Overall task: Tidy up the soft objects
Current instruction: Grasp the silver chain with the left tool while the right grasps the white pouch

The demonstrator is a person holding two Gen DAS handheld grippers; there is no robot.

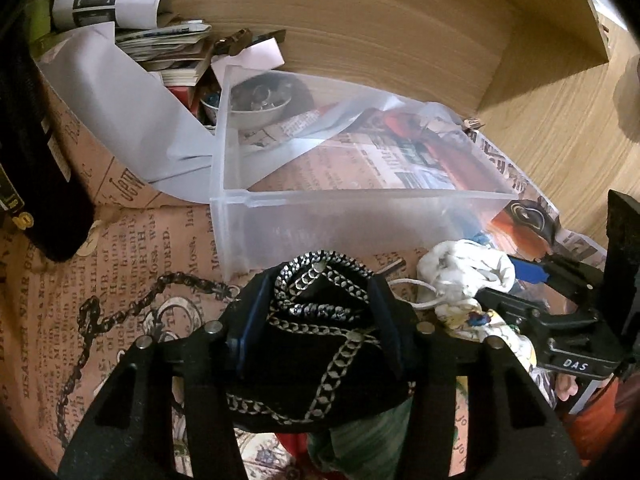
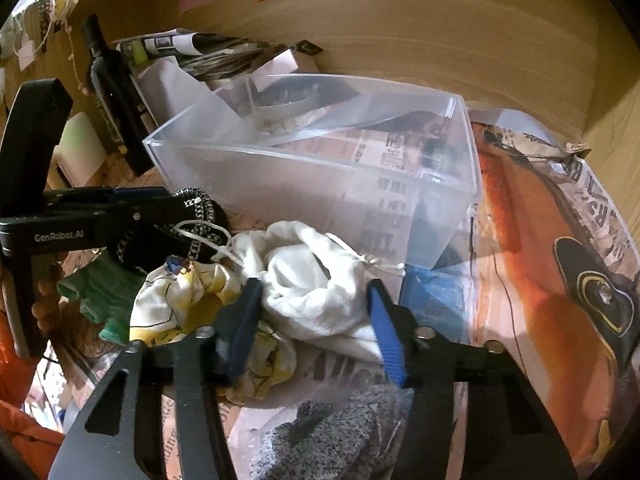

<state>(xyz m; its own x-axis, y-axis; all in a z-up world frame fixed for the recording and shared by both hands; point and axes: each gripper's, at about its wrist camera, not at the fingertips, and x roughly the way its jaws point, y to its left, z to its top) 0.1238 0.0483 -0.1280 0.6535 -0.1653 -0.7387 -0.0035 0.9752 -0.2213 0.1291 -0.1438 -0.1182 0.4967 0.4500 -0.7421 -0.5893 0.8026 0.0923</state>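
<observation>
Newsprint-patterned paper covers the bench [image 1: 120, 240], which is backed by a wooden wall with papers, a dark bottle [image 2: 114, 92] and a small bowl pushed up against it. A clear plastic bin [image 2: 320, 184] stands in the middle of the bench, and as far as I can see it holds nothing soft; only the printed paper shows through its floor. So I judge the sorting to be barely begun, with every soft piece still lying outside the bin.

Just in front of the bin's near wall lies the heap: a white drawstring pouch [image 2: 316, 280], a yellow-and-white printed cloth [image 2: 176, 304] beside it, something green [image 2: 100, 296] further left, and a grey knitted piece [image 2: 328, 436] nearest the right camera.

The left gripper [image 1: 316, 300] has its fingers [image 1: 250, 320] closed in on a black pouch with silver chain trim [image 1: 316, 344]; the fabric bulges between the pads and its chain strap [image 1: 92, 320] trails away over the bench to the left. The pouch sits low, just short of the bin's near corner, and whether it is lifted clear of the bench I cannot tell.

The right gripper [image 2: 312, 312] has its blue-padded fingers [image 2: 386, 332] spread wide, one on each side of the white drawstring pouch. They bracket it without squeezing; the left pad looks close to or brushing the cloth, the right one stands apart.
</observation>
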